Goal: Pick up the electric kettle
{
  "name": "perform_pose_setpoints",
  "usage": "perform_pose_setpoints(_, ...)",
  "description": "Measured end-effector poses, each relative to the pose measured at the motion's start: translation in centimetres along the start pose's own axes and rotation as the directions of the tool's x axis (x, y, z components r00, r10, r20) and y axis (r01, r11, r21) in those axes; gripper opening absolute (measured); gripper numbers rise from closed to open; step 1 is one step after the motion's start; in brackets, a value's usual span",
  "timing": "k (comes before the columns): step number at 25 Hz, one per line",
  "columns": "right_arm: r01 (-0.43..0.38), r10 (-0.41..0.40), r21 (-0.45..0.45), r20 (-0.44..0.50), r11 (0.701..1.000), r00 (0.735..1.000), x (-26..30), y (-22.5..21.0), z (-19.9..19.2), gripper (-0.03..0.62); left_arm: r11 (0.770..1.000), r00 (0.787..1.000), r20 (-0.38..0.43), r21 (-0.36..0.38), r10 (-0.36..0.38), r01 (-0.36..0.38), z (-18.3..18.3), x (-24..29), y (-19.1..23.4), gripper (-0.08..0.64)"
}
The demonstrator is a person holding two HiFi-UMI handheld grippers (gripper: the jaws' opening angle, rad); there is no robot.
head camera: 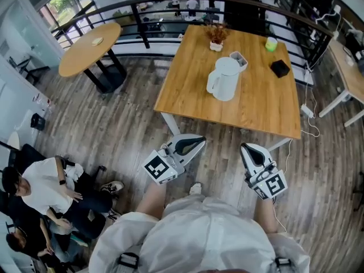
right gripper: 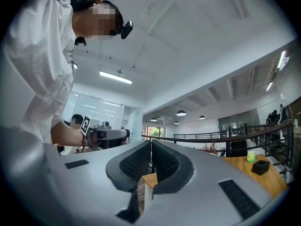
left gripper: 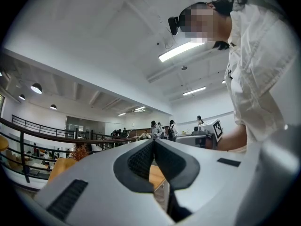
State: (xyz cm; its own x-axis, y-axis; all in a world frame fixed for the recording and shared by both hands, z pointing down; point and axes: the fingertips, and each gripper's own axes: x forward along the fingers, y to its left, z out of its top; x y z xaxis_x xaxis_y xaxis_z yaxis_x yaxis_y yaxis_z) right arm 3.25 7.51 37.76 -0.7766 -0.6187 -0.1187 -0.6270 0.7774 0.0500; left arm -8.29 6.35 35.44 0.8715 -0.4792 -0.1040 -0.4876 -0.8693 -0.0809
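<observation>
A white electric kettle (head camera: pixel 224 79) with its handle to the left stands on the square wooden table (head camera: pixel 187 95), seen in the head view. My left gripper (head camera: pixel 200 140) hangs shut and empty over the floor, short of the table's near edge. My right gripper (head camera: pixel 245 148) is shut and empty too, below the table's front edge. In the left gripper view the jaws (left gripper: pixel 154 144) meet in front of a slice of table edge. The right gripper view shows closed jaws (right gripper: pixel 151 145) with the table's corner (right gripper: pixel 149 179) just beyond. The kettle is in neither gripper view.
On the table sit a small plant (head camera: pixel 216 36), a white box (head camera: pixel 240 60) behind the kettle, a green cup (head camera: pixel 271 44) and a black block (head camera: pixel 280 68). A round table (head camera: pixel 90 47) stands at left. People sit at lower left (head camera: pixel 45 189). A railing (head camera: pixel 170 4) runs behind.
</observation>
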Motion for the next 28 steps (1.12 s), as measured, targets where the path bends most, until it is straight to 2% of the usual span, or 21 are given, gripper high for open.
perform_pose_setpoints(12,0.061,-0.062,-0.009,-0.013,0.998,0.998,7.2,-2.0,-1.5,0.012,0.999,0.999,0.007,-0.014,-0.049,0.049,-1.3,-1.4,7.7,0.009)
perform_pose_setpoints(17,0.082,-0.082,0.004,-0.040,0.997,0.996,8.3,-2.8,-2.5,0.012,0.997,0.998,0.000,-0.033,-0.067,0.067,-2.5,-1.4,9.0,0.009)
perform_pose_setpoints(28,0.068,-0.068,-0.002,-0.059,0.998,0.996,10.6,-4.6,-3.1,0.012,0.996,0.997,-0.001,-0.042,-0.074,0.073,-3.3,-0.2,11.0,0.009)
